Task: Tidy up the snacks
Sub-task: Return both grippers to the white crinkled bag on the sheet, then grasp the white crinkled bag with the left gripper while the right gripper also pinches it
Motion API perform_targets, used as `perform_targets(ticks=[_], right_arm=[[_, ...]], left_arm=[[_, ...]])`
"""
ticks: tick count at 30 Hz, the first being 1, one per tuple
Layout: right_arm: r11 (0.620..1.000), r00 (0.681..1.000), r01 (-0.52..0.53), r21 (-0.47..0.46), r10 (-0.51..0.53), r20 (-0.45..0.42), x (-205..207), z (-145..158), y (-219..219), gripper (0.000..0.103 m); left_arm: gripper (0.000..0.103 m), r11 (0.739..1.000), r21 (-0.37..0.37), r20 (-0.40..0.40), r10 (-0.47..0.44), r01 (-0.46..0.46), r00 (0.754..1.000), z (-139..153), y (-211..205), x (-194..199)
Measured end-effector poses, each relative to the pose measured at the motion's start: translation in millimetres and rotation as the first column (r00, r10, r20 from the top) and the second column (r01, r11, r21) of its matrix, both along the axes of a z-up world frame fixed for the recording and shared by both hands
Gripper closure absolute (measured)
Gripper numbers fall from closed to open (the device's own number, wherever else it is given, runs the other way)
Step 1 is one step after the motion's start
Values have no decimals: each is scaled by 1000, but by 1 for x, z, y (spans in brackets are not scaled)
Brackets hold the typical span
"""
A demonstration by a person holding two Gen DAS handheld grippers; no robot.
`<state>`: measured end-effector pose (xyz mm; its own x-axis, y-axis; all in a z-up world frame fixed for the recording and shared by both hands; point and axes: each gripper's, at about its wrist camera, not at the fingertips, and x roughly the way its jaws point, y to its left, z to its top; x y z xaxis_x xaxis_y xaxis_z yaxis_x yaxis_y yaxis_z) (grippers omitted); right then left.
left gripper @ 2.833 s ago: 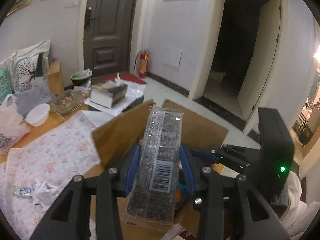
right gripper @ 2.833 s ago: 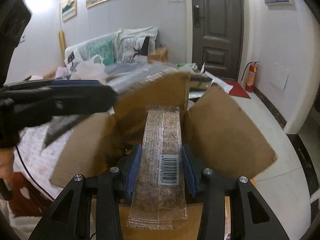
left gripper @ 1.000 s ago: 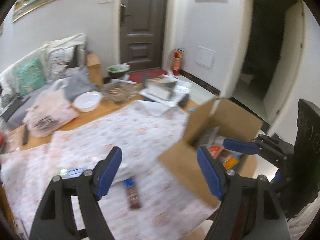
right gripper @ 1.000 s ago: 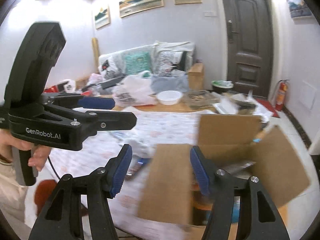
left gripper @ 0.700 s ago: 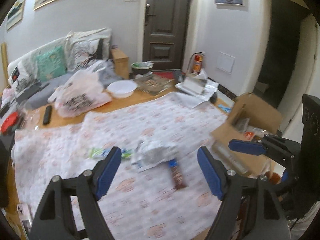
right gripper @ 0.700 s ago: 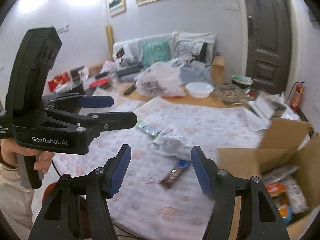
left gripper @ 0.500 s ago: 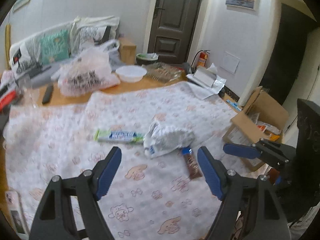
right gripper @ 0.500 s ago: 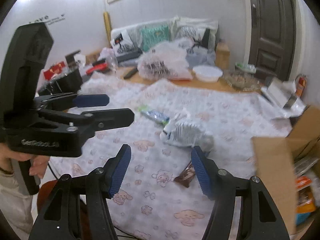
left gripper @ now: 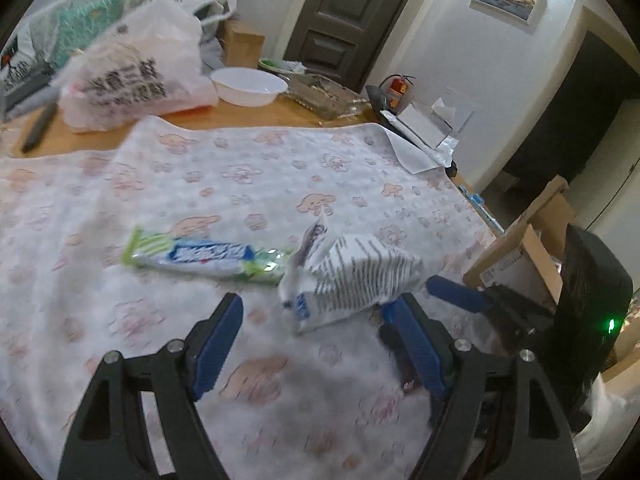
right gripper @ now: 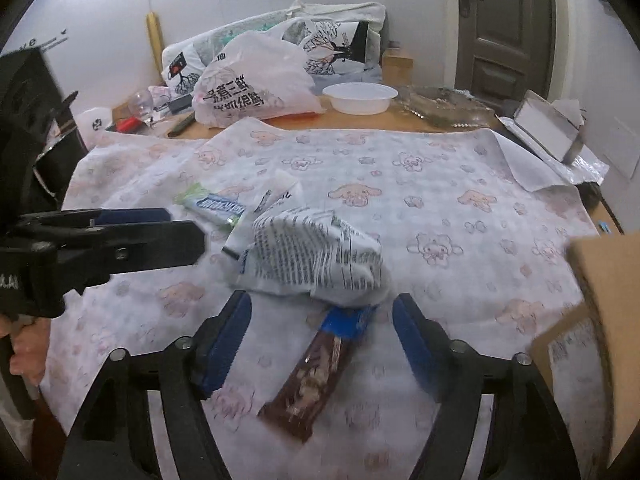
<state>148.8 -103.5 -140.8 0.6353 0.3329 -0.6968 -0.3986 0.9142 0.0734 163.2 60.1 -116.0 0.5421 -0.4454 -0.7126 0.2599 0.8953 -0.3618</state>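
Three snacks lie on the patterned cloth [left gripper: 260, 160]. A white crumpled bag with black print [left gripper: 352, 276] [right gripper: 312, 260] lies in the middle. A green and blue packet [left gripper: 204, 256] [right gripper: 216, 206] lies to its left. A brown bar with a blue end [right gripper: 320, 364] lies in front of the white bag. My left gripper [left gripper: 316, 340] is open and empty, low over the cloth just before the white bag. My right gripper [right gripper: 322, 340] is open and empty, its jaws on either side of the brown bar. The cardboard box [left gripper: 532, 240] [right gripper: 600, 320] stands at the table's right edge.
At the back of the table stand a white plastic bag with black print [left gripper: 132, 76] [right gripper: 252, 88], a white bowl [left gripper: 248, 86] [right gripper: 360, 98], a glass tray [left gripper: 324, 96] and a tissue box [right gripper: 548, 128]. A wine glass [right gripper: 142, 104] is at the far left.
Both grippers let go of their packets over the box, opened and swung left and down to the snacks on the cloth. The right one now straddles the brown bar.
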Motion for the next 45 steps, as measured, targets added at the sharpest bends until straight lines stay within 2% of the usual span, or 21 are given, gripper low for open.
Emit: perform_targets(ticks=[1, 2, 4, 6, 7, 9, 11, 12, 13, 22, 24, 28, 31, 33, 34, 35, 37, 39, 42, 43, 45], right_arm=[[1000, 1000, 0, 0, 0, 12, 4, -2, 1, 24], [1000, 1000, -3, 1, 3, 22, 6, -2, 2, 21], [1000, 999, -24, -3, 24, 30, 16, -4, 4, 21], [998, 998, -56, -17, 56, 1, 27, -8, 10, 19], [998, 998, -68, -18, 68, -9, 31, -9, 11, 15], [994, 994, -107, -8, 107, -10, 36, -9, 14, 15], [991, 991, -132, -3, 132, -9, 36, -9, 15, 15], [989, 989, -145, 12, 145, -10, 36, -8, 14, 15], [988, 988, -153, 20, 153, -6, 34, -7, 14, 17], [975, 973, -223, 20, 221, 60, 7, 1, 17, 38], [965, 964, -261, 14, 260, 50, -4, 2, 19, 40], [933, 936, -350, 82, 351, 4, -19, 5, 15, 42], [930, 930, -367, 34, 366, 34, -26, 6, 20, 42], [936, 935, -350, -18, 351, 56, -27, 5, 23, 39], [941, 939, -337, -43, 339, 63, -26, 3, 25, 30], [942, 939, -331, -61, 335, 74, -25, 1, 27, 26], [938, 936, -339, -69, 343, 72, -22, -3, 28, 25], [929, 930, -365, -56, 366, 18, -15, -8, 33, 27], [930, 932, -364, -60, 363, -14, -10, -12, 35, 44], [934, 936, -352, -64, 351, -16, -9, -13, 34, 51], [940, 941, -338, -42, 338, -7, -8, -12, 30, 58]], left_arm=[[28, 1000, -18, -10, -8, 8, 1000, -4, -2, 7], [28, 999, -35, -21, -16, 15, 1000, -8, -4, 12], [28, 998, -61, -38, -19, 17, 999, -16, -5, 21], [28, 997, -74, -60, -21, 16, 998, -25, -7, 29], [28, 996, -82, -80, -35, 29, 996, -31, -9, 33], [28, 995, -90, -110, -63, 53, 992, -39, -15, 39], [30, 995, -79, -99, -72, 64, 992, -38, -21, 41], [35, 992, -99, -102, -88, 77, 991, -39, -23, 41], [36, 992, -95, -103, -90, 80, 991, -40, -25, 41], [38, 997, -28, -44, -79, 78, 996, -30, -29, 22], [38, 996, -12, -54, -87, 87, 995, -29, -27, 13], [38, 996, -26, -72, -91, 89, 993, -28, -11, -10], [37, 997, -34, -60, -69, 67, 996, -27, -3, -15], [37, 996, -70, -59, -58, 54, 997, -26, 2, -15], [37, 995, -85, -59, -49, 44, 997, -26, 4, -15], [37, 995, -96, -59, -41, 36, 997, -26, 6, -15], [37, 995, -99, -54, -33, 28, 998, -25, 6, -14], [37, 994, -102, -50, -29, 24, 998, -24, 6, -12], [37, 993, -116, -48, -36, 30, 998, -25, 3, -9], [37, 994, -107, -48, -38, 33, 998, -26, 0, -8], [38, 996, -80, -32, -32, 30, 999, -23, -5, -9]])
